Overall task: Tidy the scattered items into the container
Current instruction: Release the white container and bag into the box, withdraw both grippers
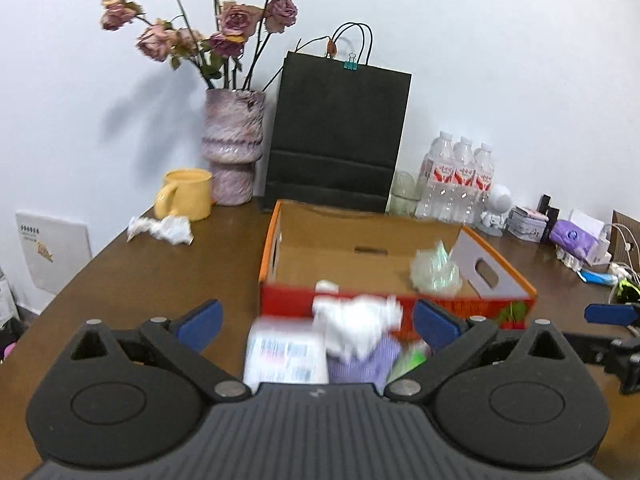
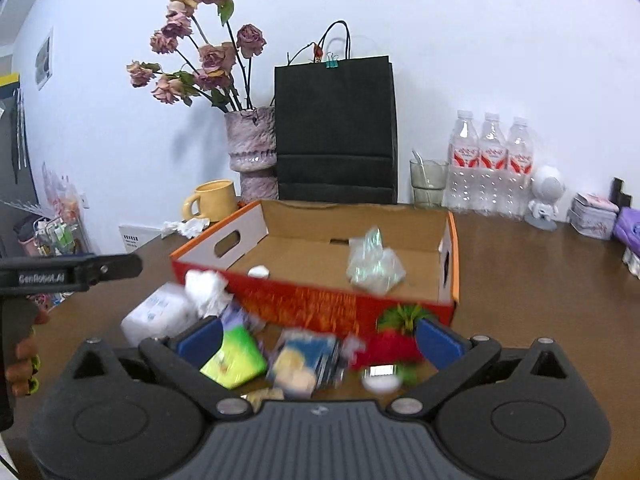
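An open cardboard box with red and orange sides stands mid-table, a crumpled clear wrapper inside it. My left gripper is open just before the box's front wall. Blurred between its fingers lie a white tissue pack, a crumpled tissue and a purple packet, none gripped. My right gripper is open over a green packet, a blue-yellow packet and a small white lid before the box. Another crumpled tissue lies by the mug.
Along the wall behind the box stand a yellow mug, a vase of dried roses, a black paper bag, a glass, water bottles, an astronaut figure and tins. The table's left edge is close.
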### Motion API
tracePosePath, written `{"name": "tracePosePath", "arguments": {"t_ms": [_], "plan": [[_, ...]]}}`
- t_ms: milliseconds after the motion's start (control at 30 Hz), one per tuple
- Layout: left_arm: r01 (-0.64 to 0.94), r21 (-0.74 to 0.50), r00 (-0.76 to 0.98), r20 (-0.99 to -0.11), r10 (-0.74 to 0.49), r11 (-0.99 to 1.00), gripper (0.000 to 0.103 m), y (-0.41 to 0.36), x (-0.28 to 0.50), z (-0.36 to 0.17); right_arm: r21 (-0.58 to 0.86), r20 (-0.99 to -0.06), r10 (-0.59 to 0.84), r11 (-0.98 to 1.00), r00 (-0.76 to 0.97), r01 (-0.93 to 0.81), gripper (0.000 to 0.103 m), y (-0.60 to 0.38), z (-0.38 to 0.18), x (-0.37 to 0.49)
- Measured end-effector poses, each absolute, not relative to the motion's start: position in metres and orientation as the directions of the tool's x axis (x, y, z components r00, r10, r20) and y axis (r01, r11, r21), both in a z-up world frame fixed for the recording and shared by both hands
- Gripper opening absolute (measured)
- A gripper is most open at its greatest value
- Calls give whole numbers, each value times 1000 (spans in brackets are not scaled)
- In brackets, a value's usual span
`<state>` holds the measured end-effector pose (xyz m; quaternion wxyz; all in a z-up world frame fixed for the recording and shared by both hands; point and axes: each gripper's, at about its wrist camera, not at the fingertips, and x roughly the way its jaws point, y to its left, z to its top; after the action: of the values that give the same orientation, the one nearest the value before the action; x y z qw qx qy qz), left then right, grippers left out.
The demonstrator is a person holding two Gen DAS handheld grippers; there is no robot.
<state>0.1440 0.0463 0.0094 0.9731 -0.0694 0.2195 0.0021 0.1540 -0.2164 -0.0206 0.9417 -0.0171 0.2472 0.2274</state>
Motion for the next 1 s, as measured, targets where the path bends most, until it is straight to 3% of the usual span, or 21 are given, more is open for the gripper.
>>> {"name": "tracePosePath", "arguments": {"t_ms": [300, 1000], "plan": [[-74, -189, 898, -440, -17, 979, 103, 54, 95, -18, 78, -435, 402, 908, 806, -411, 103, -227, -38, 104], [-72, -199, 889, -457, -28, 977, 103, 43, 77, -36, 127, -491, 405, 909, 771, -396, 103, -224, -62, 88]]}}
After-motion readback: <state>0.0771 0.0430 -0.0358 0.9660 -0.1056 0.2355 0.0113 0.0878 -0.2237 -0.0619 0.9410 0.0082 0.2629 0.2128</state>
